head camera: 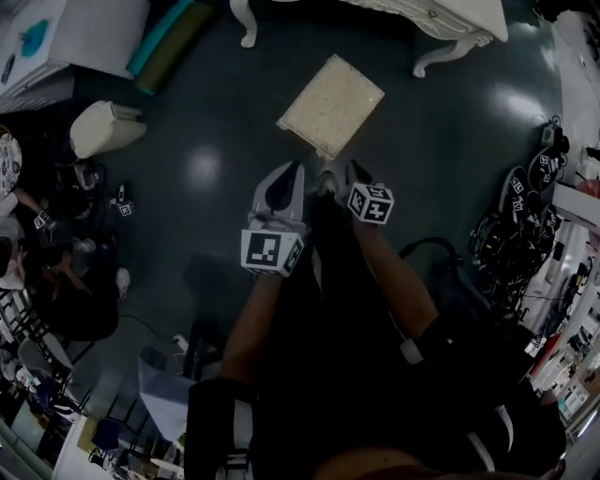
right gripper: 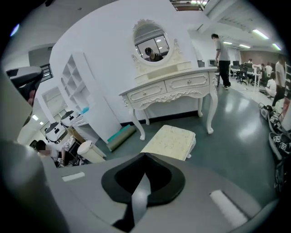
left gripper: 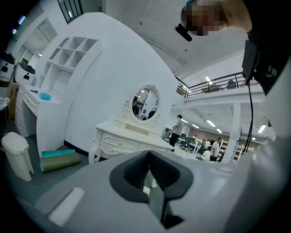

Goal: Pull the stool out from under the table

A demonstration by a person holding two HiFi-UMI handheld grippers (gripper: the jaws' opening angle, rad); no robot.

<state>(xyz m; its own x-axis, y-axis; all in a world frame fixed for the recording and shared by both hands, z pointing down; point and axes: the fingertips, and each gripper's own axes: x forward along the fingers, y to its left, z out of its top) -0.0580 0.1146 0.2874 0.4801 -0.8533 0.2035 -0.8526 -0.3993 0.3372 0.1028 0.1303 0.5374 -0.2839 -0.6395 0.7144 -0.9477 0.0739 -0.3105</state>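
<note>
1. Head view: both grippers are held side by side low in front of the person, pointing forward. The left gripper point(head camera: 286, 183) is just beside the right gripper point(head camera: 354, 176).
2. Left gripper view: the fingers point(left gripper: 136, 170) are pressed together with nothing between them.
3. Right gripper view: the fingers point(right gripper: 157, 175) are also closed and empty. The right gripper point(right gripper: 144, 159) points at the stool.
4. The stool point(head camera: 330, 105) stands on the dark floor point(head camera: 206, 169) just ahead of both fingertips. No finger touches it, and there is a gap of bare floor between them.
5. In the right gripper view the stool point(right gripper: 170, 141) sits straight beyond the closed fingers, cream cushion top up. The left gripper view does not show it.
6. The stool is out from under the dressing table point(head camera: 441, 14), on the near side of its legs. It is turned at an angle to the dressing table's front.
7. The dressing table point(right gripper: 168, 86) is white with carved legs, drawers and an oval mirror point(right gripper: 152, 43) on top. It also shows in the left gripper view point(left gripper: 132, 136).
8. A white bin point(head camera: 105, 127) stands on the floor to the left, well apart from the stool.
9. A rolled mat point(head camera: 169, 37) lies past the bin, by the wall.
10. A person point(right gripper: 222, 54) stands far back on the right, behind the dressing table.
</note>
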